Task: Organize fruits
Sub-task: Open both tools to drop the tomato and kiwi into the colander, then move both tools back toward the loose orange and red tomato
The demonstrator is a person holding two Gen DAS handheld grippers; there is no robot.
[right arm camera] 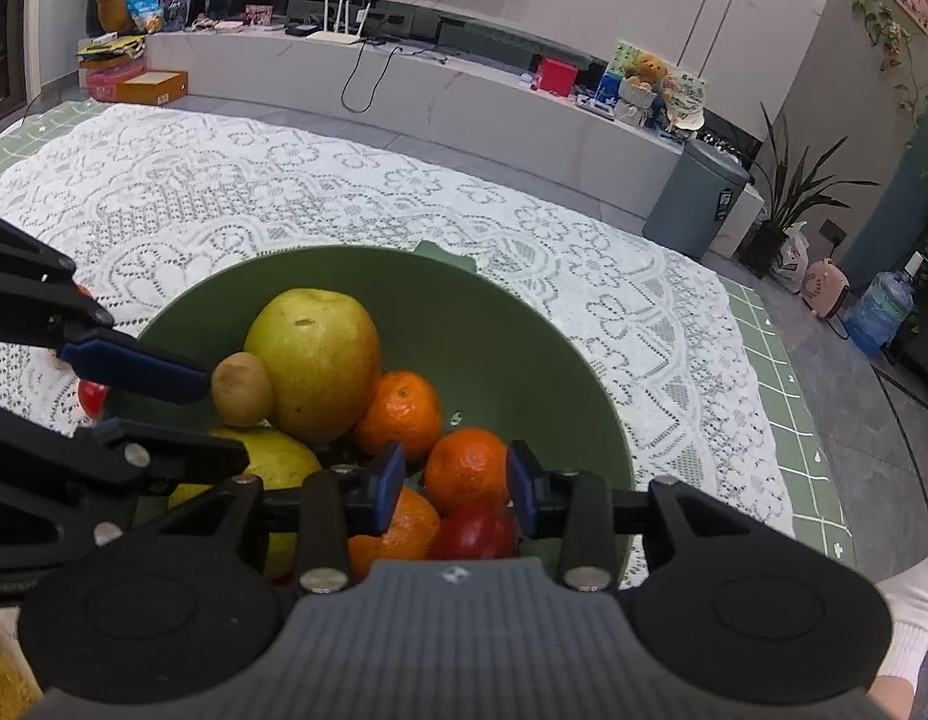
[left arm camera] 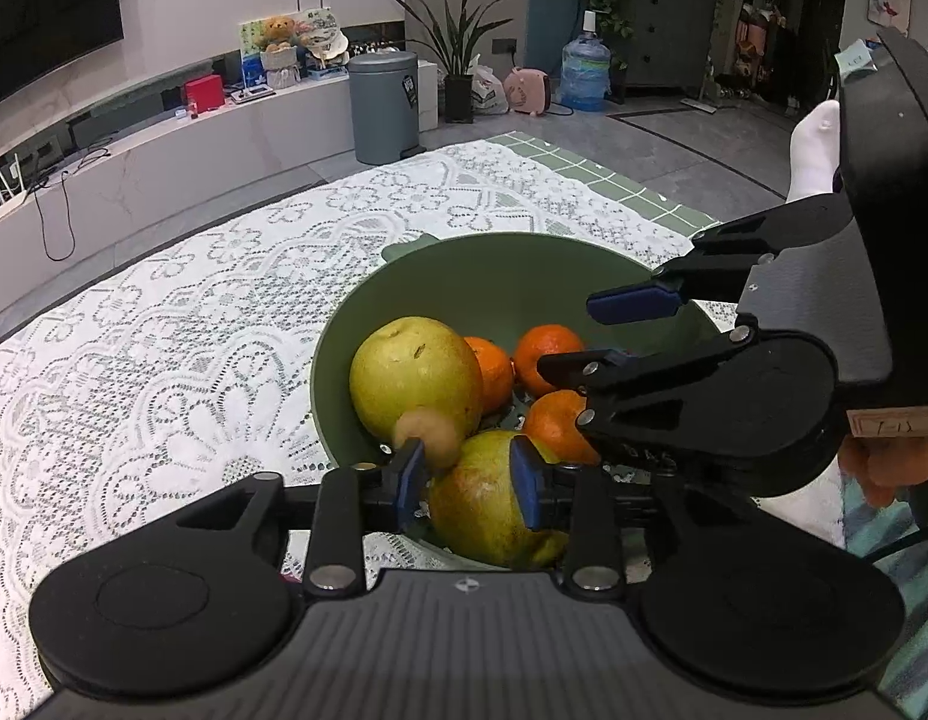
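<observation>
A green bowl [left arm camera: 493,282] [right arm camera: 493,324] on the lace cloth holds a big yellow-green pear [left arm camera: 413,378] [right arm camera: 317,360], a second pear [left arm camera: 481,504], a small brown kiwi [left arm camera: 425,432] [right arm camera: 242,389], three oranges and a red fruit [right arm camera: 478,534]. My left gripper [left arm camera: 468,480] [right arm camera: 224,420] is open over the bowl's near-left rim; the kiwi rests on the pears against one pad only. My right gripper [right arm camera: 455,489] [left arm camera: 568,336] is open around one orange [right arm camera: 466,468], with a gap at its left pad.
White lace tablecloth [right arm camera: 344,198] over a green checked mat [right arm camera: 769,372]. Another red fruit [right arm camera: 92,399] lies outside the bowl under the left gripper. A grey bin [left arm camera: 383,108] and a low TV bench stand beyond. A person's white sock [left arm camera: 814,150] is at the right.
</observation>
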